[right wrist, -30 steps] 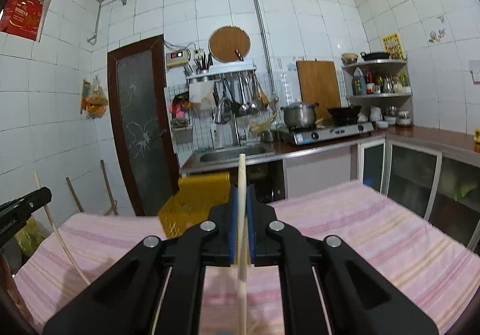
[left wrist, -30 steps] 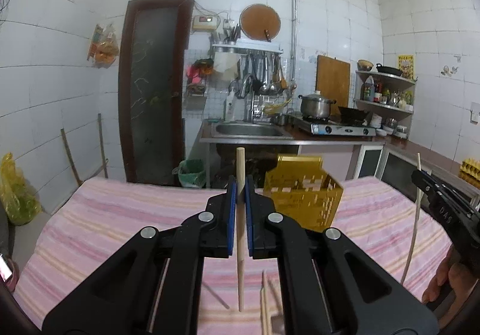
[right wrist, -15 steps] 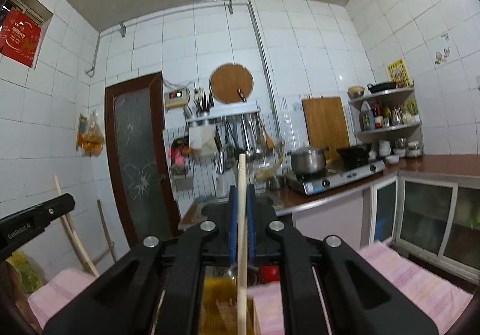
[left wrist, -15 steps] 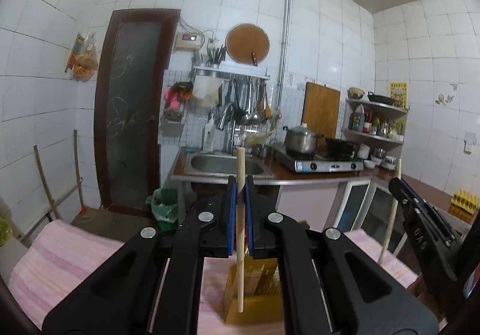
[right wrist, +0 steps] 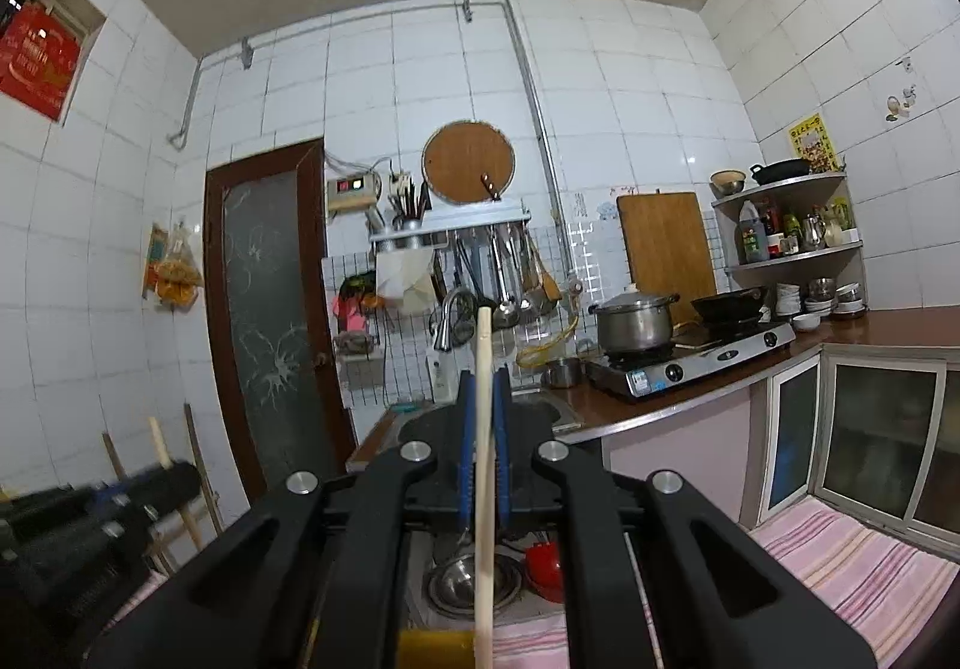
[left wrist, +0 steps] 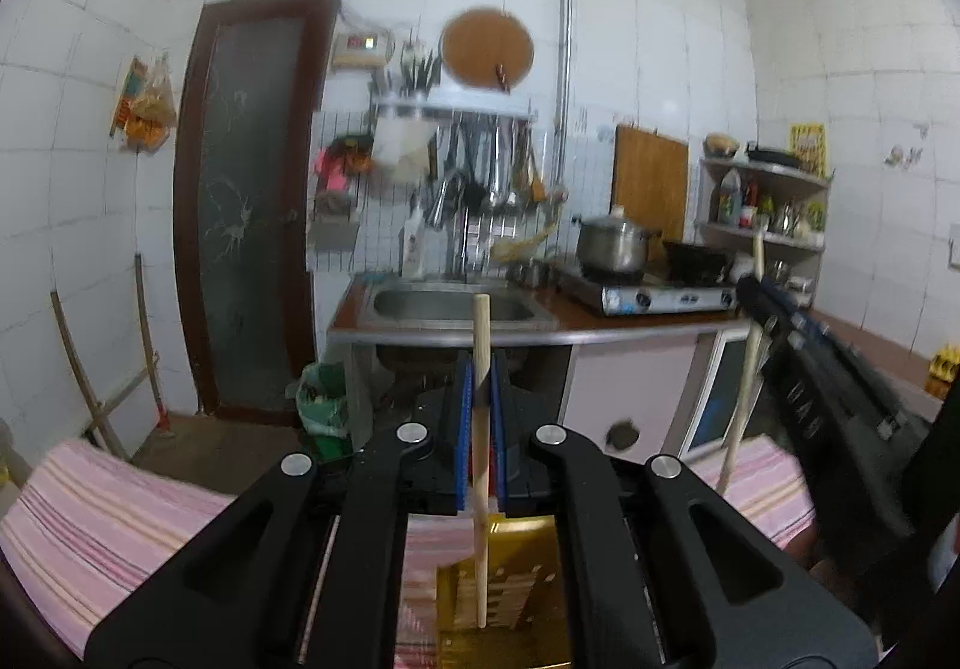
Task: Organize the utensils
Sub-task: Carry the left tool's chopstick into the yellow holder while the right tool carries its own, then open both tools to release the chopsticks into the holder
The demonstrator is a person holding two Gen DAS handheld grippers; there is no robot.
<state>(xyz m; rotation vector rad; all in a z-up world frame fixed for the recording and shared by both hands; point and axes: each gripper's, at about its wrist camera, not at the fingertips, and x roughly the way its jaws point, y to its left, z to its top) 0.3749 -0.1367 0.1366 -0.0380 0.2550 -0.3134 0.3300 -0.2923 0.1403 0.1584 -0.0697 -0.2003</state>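
Each gripper pinches one pale wooden chopstick upright. My left gripper (left wrist: 479, 369) is shut on a chopstick (left wrist: 480, 519) whose lower end hangs over the open top of the yellow slotted utensil basket (left wrist: 510, 591), directly below. My right gripper (right wrist: 483, 375) is shut on a second chopstick (right wrist: 483, 489); only a strip of the yellow basket (right wrist: 432, 648) shows at the bottom edge beneath it. The right gripper (left wrist: 756, 294) with its chopstick (left wrist: 741, 411) appears at the right of the left wrist view, and the left gripper (right wrist: 174, 474) at the lower left of the right wrist view.
A pink striped cloth (left wrist: 120, 507) covers the table under the basket. Beyond its far edge stand a sink counter (left wrist: 450, 309), a gas stove with a pot (right wrist: 636, 321), hanging utensils and a brown door (left wrist: 252, 189). Metal bowls (right wrist: 462, 579) sit below the counter.
Both grippers have moved forward over the table toward the kitchen counter, chopsticks still held. The yellow basket, once ahead of them, now sits right beneath the left gripper.
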